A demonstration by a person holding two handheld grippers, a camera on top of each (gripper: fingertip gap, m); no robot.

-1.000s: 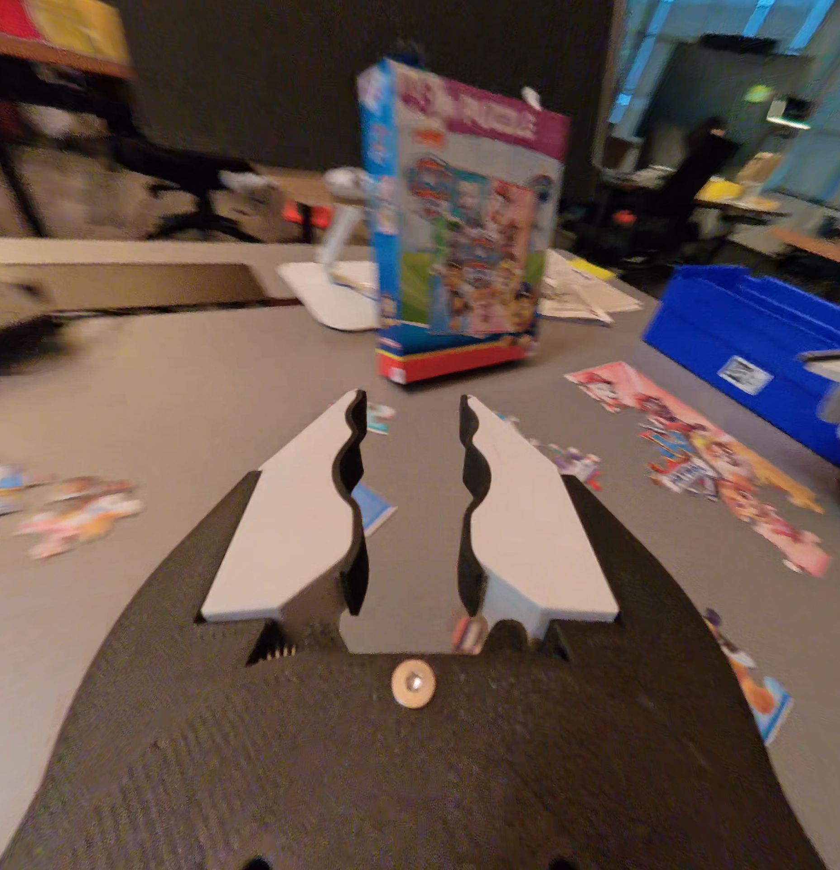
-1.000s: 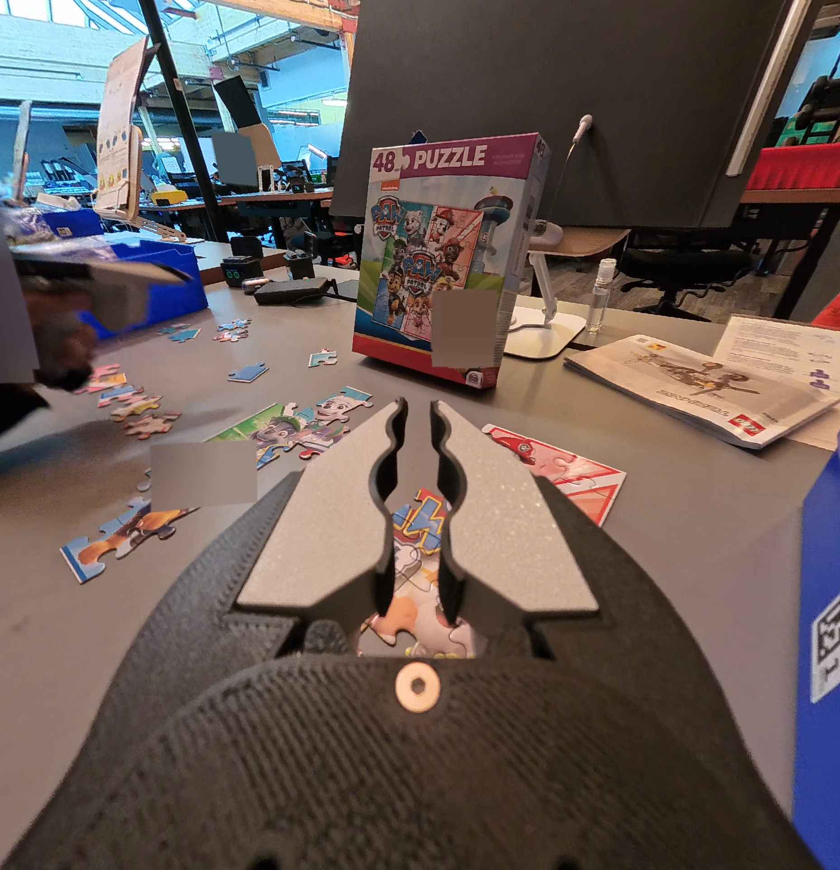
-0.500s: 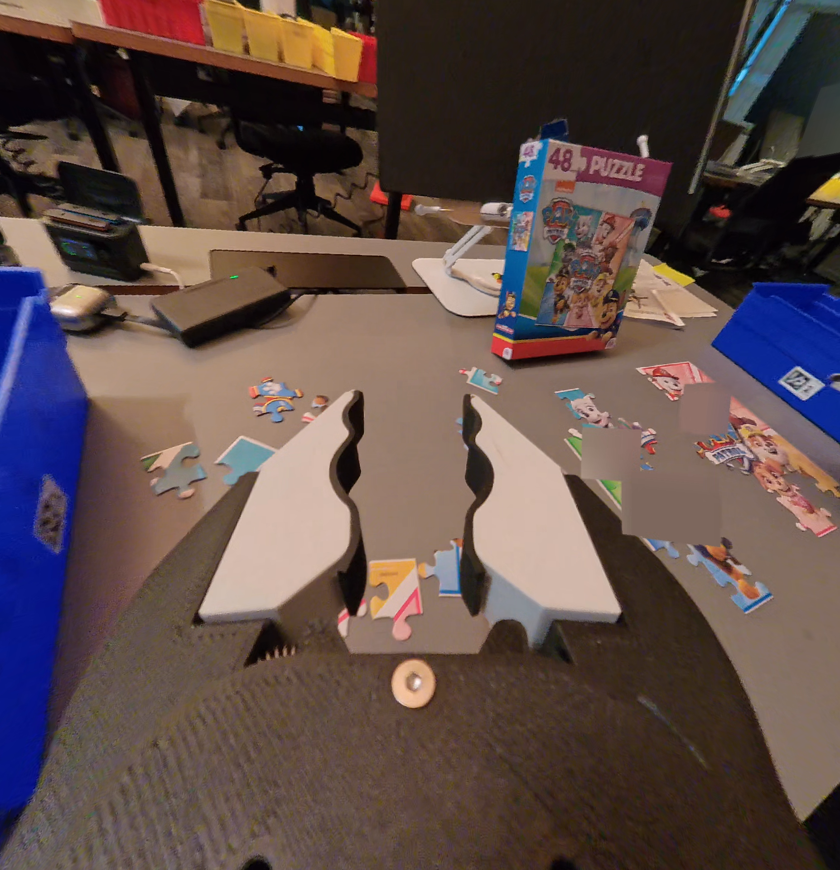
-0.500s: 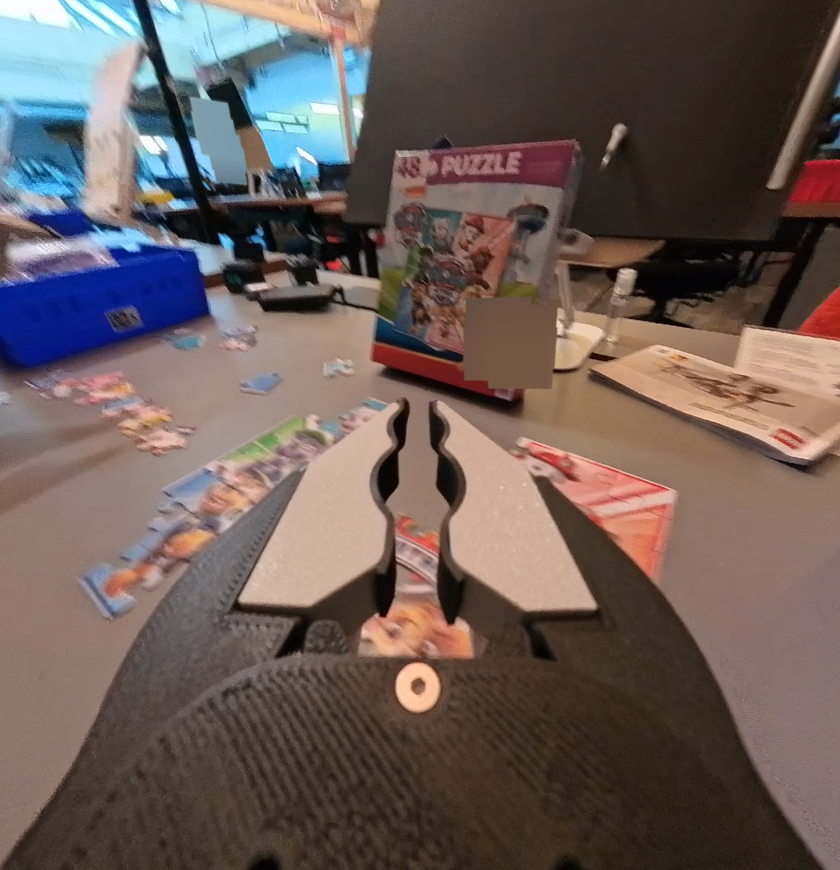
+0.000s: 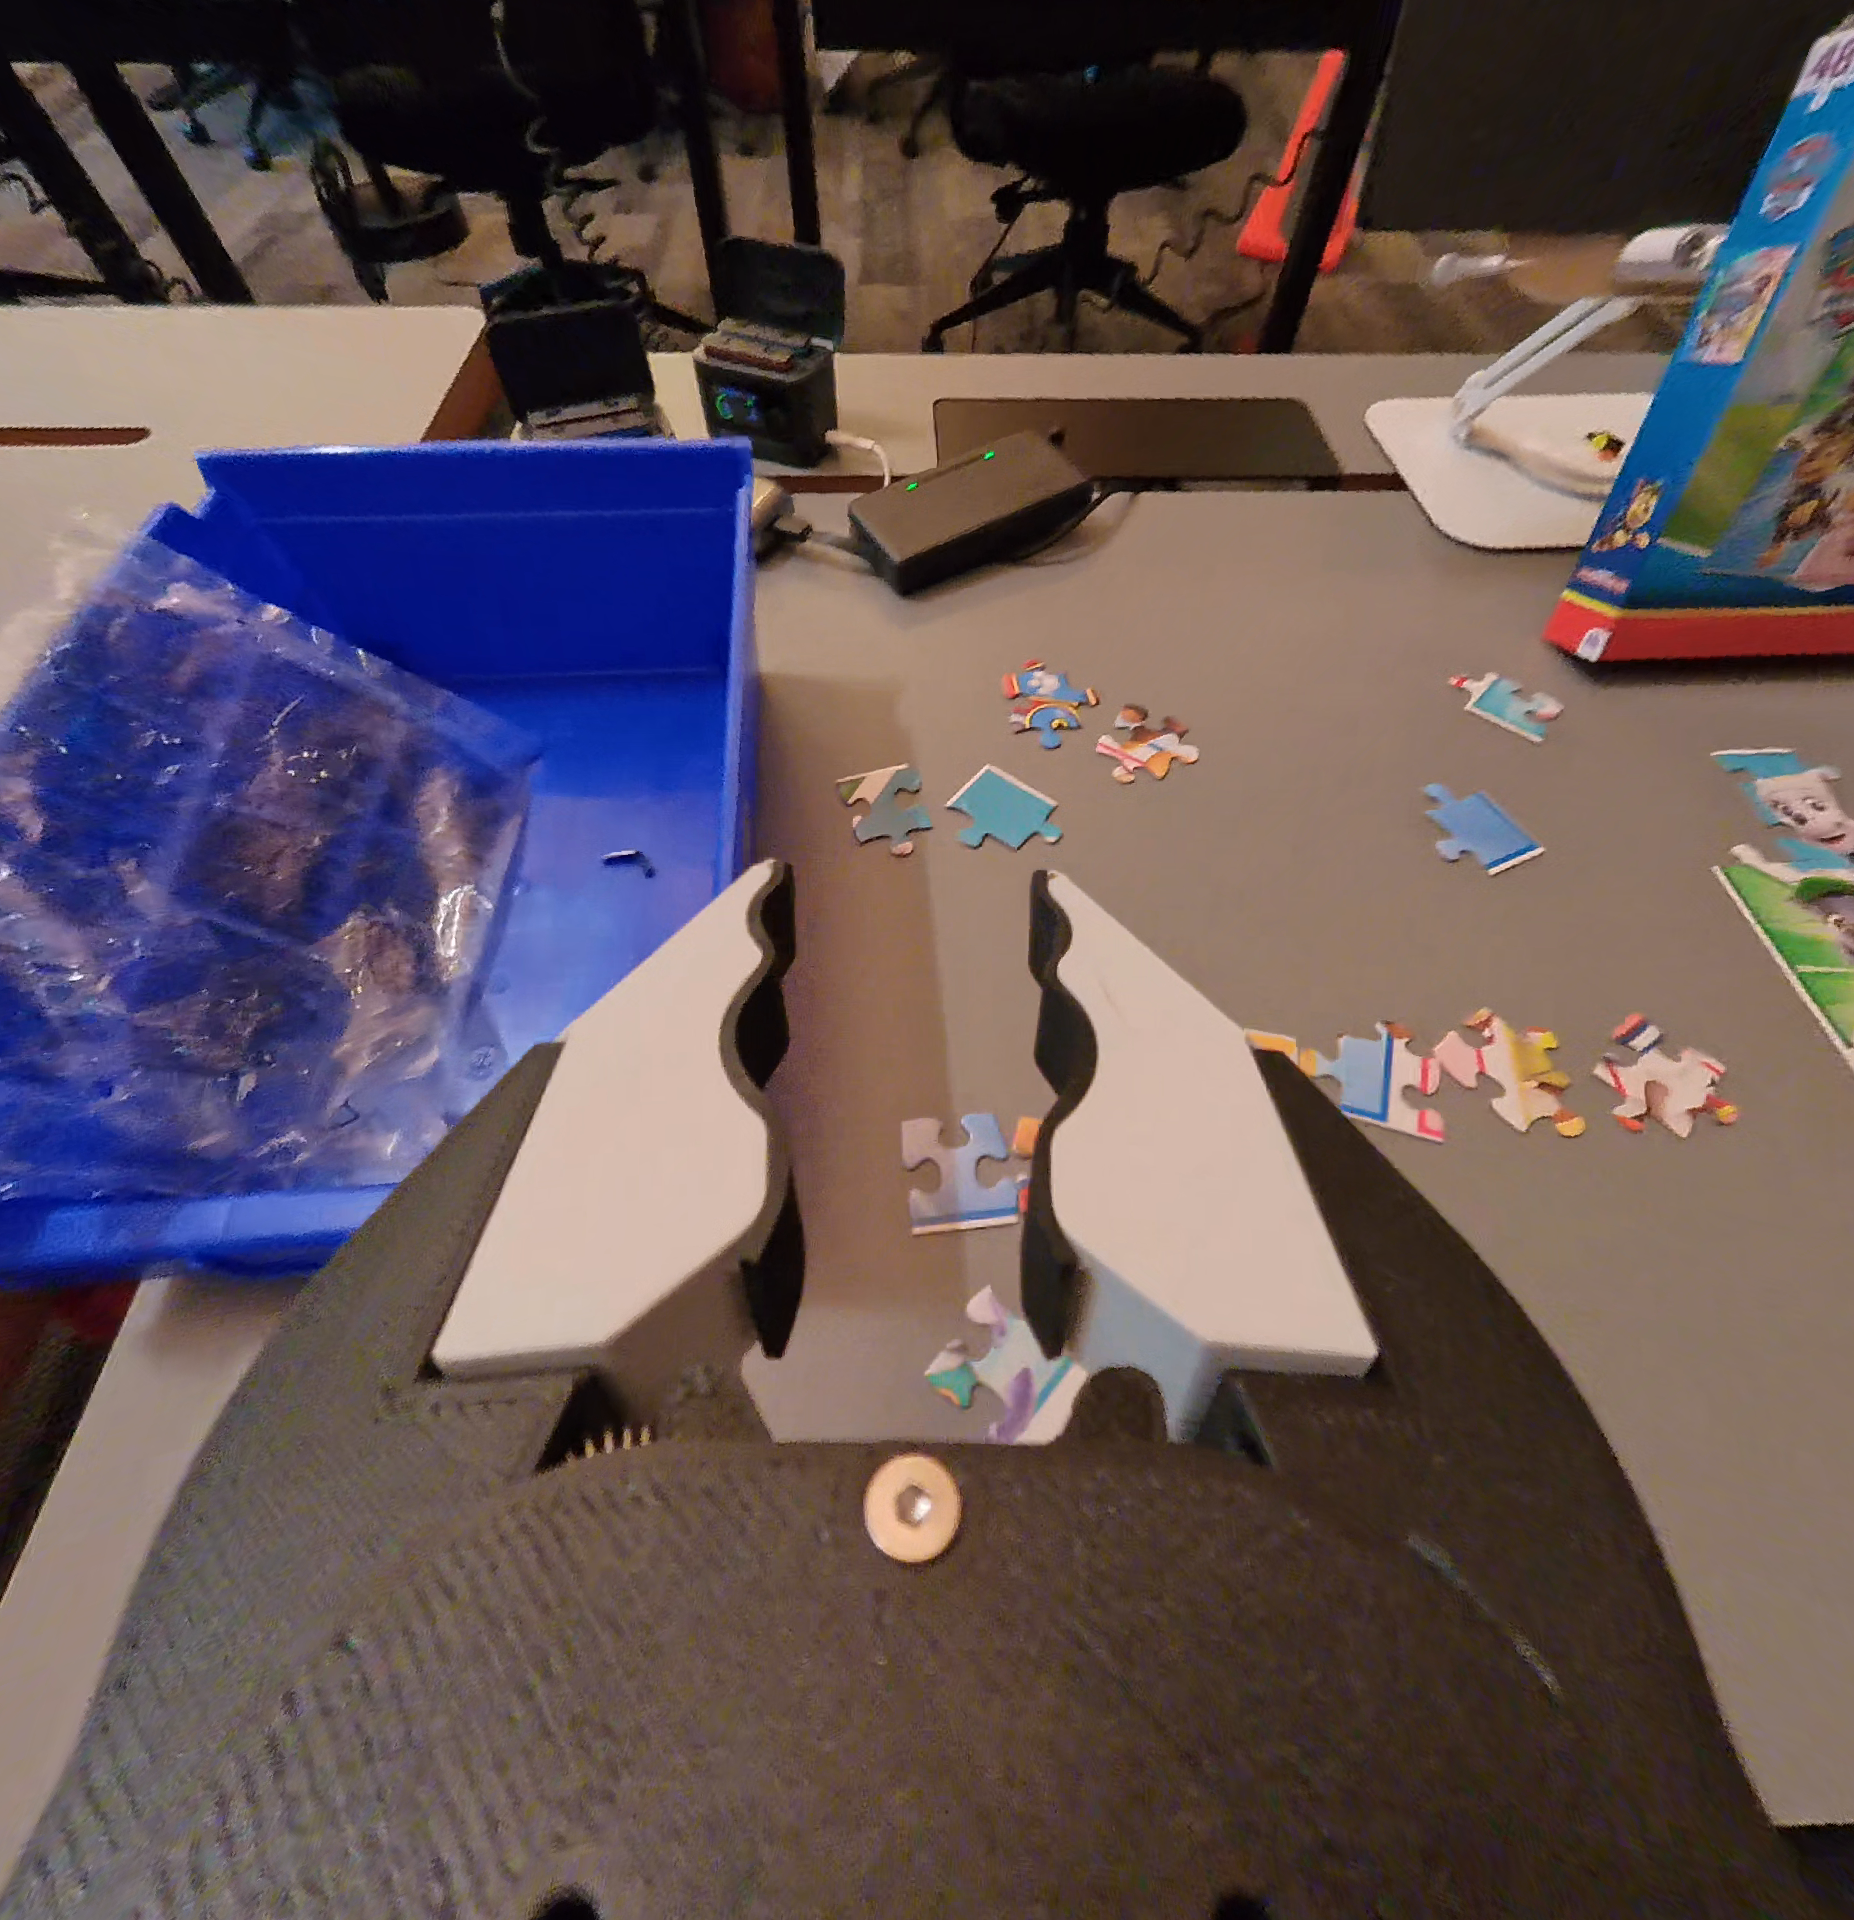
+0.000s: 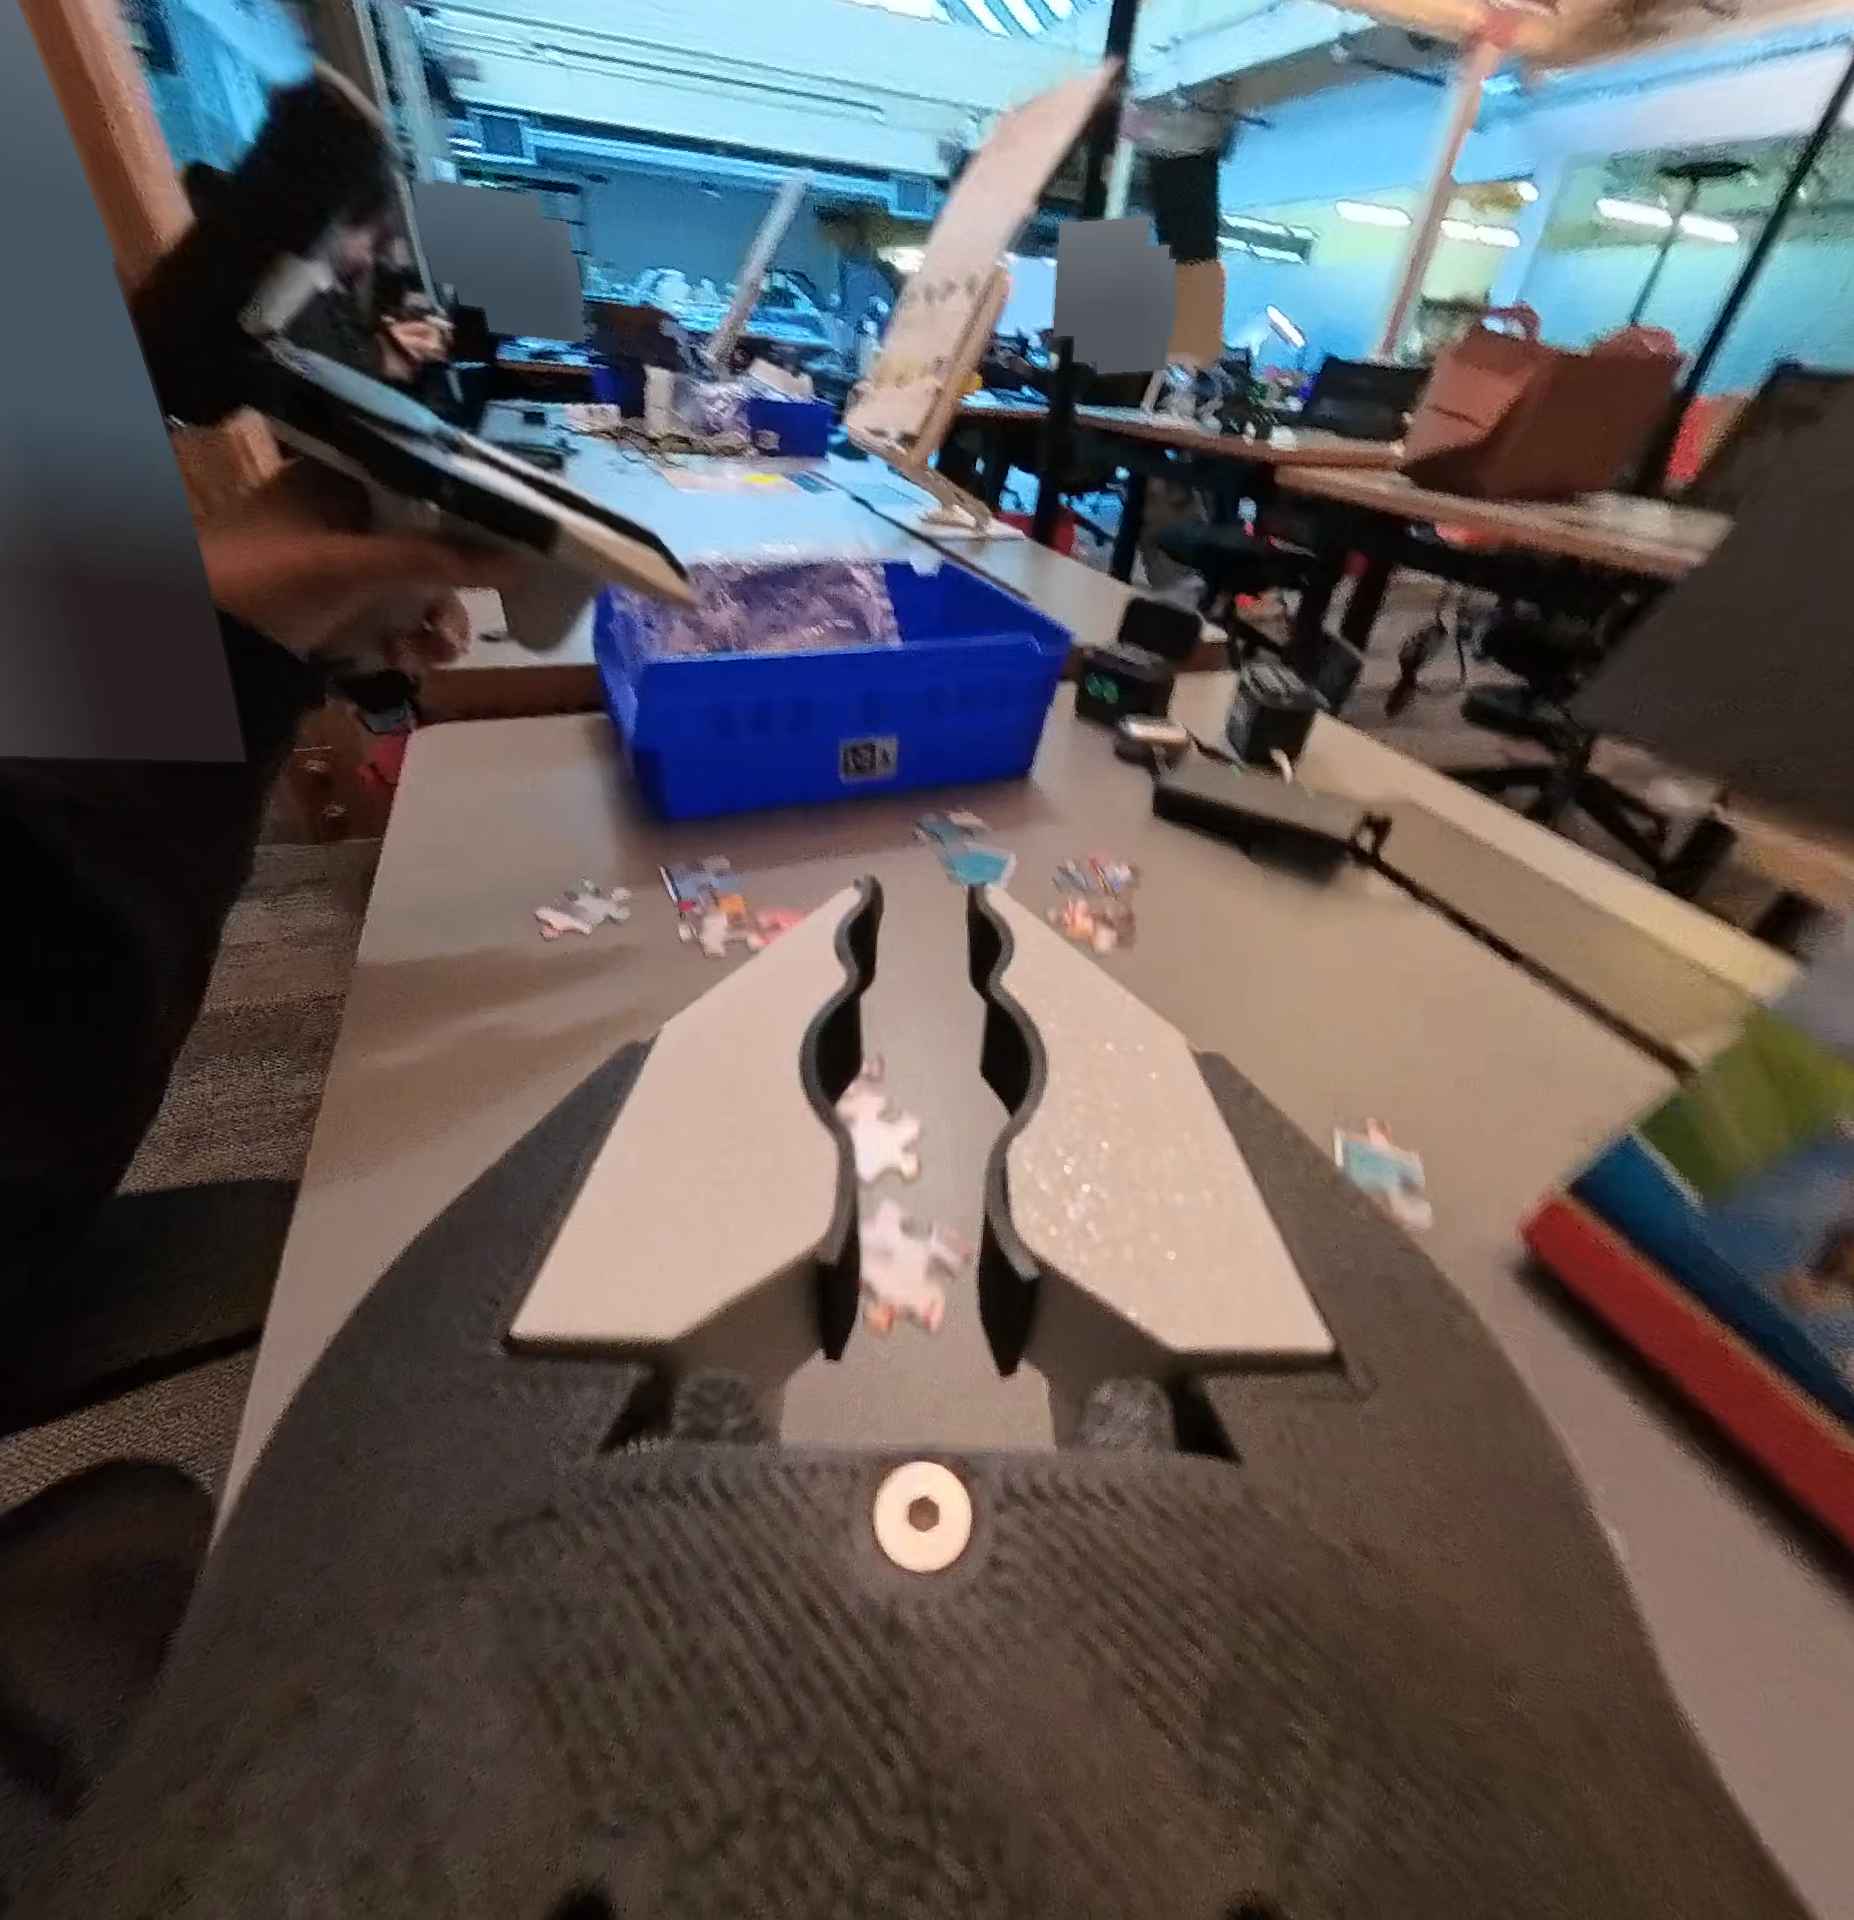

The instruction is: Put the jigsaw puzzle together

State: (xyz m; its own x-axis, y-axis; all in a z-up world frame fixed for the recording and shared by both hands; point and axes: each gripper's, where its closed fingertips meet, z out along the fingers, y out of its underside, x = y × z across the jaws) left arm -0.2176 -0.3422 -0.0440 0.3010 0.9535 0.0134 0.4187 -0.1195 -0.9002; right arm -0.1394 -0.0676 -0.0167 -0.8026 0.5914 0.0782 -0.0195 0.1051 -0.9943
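Note:
My left gripper [image 5: 910,878] is open and empty, held above the grey table [image 5: 1266,665] just right of a blue bin [image 5: 487,561]. A clear plastic bag [image 5: 206,883] lies in the bin. Loose puzzle pieces lie ahead of it [image 5: 1001,808] and below its fingers [image 5: 959,1169]. My right gripper [image 6: 923,894] is open by a narrow gap with nothing between the pads. Two loose pieces [image 6: 881,1132] lie on the table under it. The same blue bin [image 6: 829,707] stands ahead of it, with the left gripper [image 6: 663,571] in a hand over it.
A colourful puzzle box [image 5: 1754,468] stands at the far right; it also shows in the right wrist view [image 6: 1754,1226]. A partly joined puzzle [image 5: 1806,904] and a row of pieces [image 5: 1474,1070] lie to the right. A black power brick [image 5: 964,509] and small devices sit at the back. There is about 30 cm between the tips of the two grippers. From my right tips it is roughly 20 cm to the partly joined puzzle [image 5: 1806,904]; from my left, 40 cm.
Both views have swung left, away from the puzzle box towards the blue bin. The right jaws have opened a little; the left jaws have widened slightly. Neither gripper has taken anything.

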